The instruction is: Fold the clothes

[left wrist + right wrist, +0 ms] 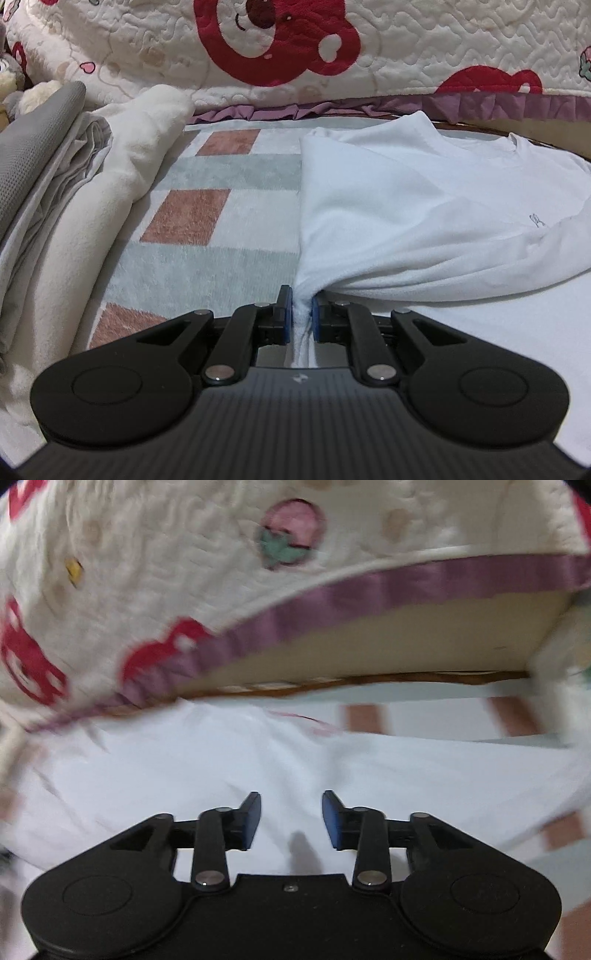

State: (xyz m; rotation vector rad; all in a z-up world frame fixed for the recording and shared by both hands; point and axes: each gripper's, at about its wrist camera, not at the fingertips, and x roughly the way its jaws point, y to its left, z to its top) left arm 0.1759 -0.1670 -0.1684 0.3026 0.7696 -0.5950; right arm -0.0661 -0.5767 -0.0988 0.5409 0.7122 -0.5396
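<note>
The left gripper (pixel 303 314) pinches the white T-shirt (pixel 406 206) at its edge, seemingly to draw a fold across the checked mat (pixel 207 214); the right gripper (pixel 291 819) hovers empty, fingers parted, above the cloth.

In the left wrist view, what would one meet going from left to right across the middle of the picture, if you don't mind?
Grey folded fabric → cream blanket → checked mat → white T-shirt, a bunch of it pinched in the left gripper.
</note>
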